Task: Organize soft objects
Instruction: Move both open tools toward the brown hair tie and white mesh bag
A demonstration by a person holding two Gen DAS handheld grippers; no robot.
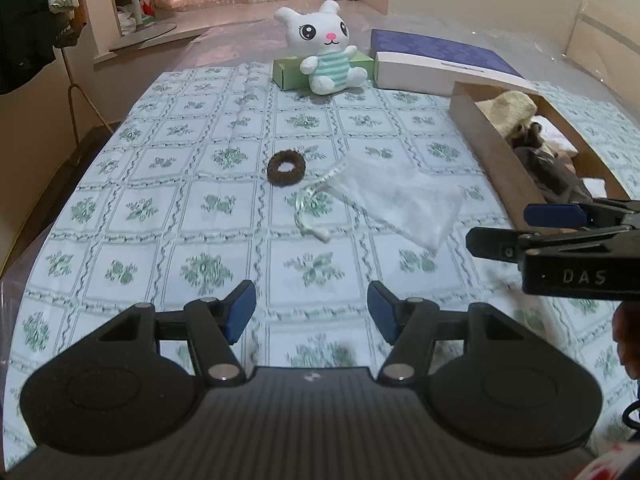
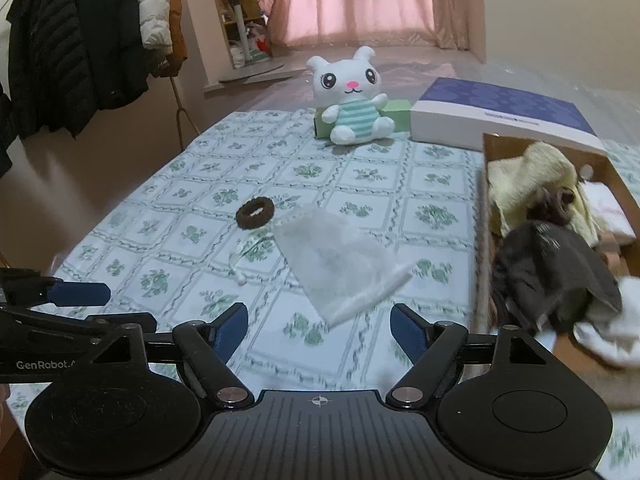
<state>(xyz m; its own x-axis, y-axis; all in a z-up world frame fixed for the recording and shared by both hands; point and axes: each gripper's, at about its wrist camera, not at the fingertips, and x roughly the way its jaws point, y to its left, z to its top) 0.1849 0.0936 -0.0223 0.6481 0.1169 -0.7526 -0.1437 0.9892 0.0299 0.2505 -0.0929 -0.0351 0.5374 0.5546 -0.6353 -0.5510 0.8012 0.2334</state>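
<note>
Holding both tools low over the tablecloth (image 1: 168,216), I see my left gripper (image 1: 311,310) with its blue pads spread wide and nothing between them. My right gripper (image 2: 319,330) is spread wide too and holds nothing; its tip also shows at the right edge of the left view. Just ahead of the right gripper lies a white mesh pouch (image 2: 340,264) flat on the cloth, its drawstring toward the left. Near its far corner lies a brown hair tie (image 2: 255,211). To the right stands a cardboard box (image 2: 486,208) with a yellow towel (image 2: 532,176) and a dark cloth (image 2: 560,268) inside. At the far end sits a white plush bunny (image 2: 354,100) against a green box (image 2: 396,114), beside a purple box (image 2: 500,110).
</note>
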